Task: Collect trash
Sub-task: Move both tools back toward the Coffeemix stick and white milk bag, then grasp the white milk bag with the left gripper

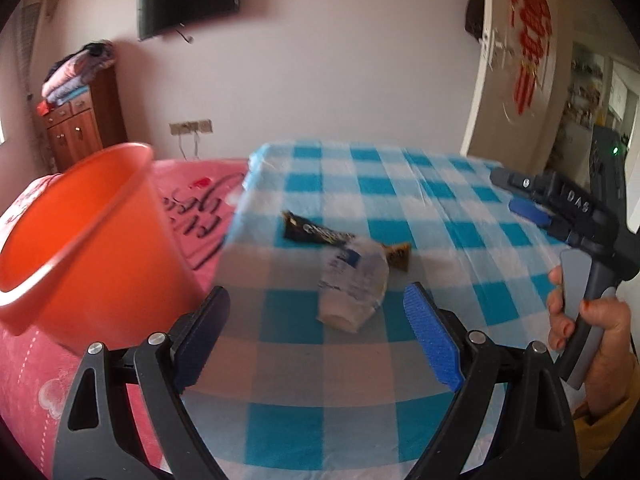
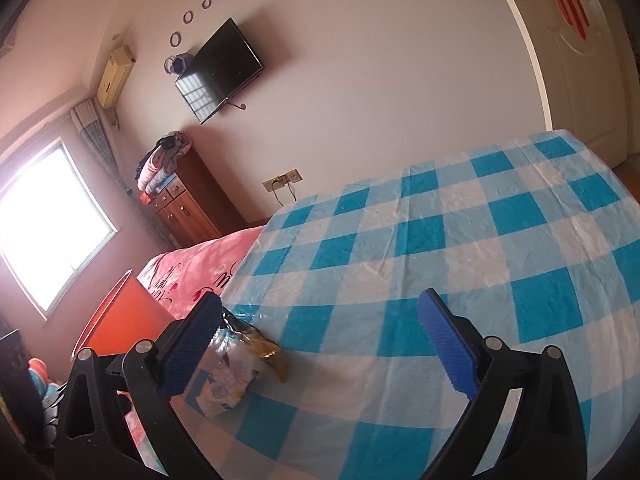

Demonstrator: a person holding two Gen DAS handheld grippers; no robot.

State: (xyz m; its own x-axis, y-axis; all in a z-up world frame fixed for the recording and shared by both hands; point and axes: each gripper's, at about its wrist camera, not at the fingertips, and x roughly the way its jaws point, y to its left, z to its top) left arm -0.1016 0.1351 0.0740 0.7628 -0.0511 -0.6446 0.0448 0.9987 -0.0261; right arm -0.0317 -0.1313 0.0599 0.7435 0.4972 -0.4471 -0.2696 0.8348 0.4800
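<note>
Trash, a crumpled bottle [image 1: 352,284] touching a dark wrapper [image 1: 316,234], lies on the checked cloth [image 1: 400,208] near its bucket-side [image 1: 80,240] edge. Left gripper [image 1: 316,336] and right gripper [image 2: 320,344] gape wide, empty.

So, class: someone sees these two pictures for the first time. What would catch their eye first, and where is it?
Probably the orange bucket, large at the left beside the table with the blue-and-white checked cloth. Next, the trash on that cloth: a crumpled clear plastic wrapper with a dark snack wrapper just behind it. Both lie ahead of the open left gripper; nothing is between its fingers.
</note>
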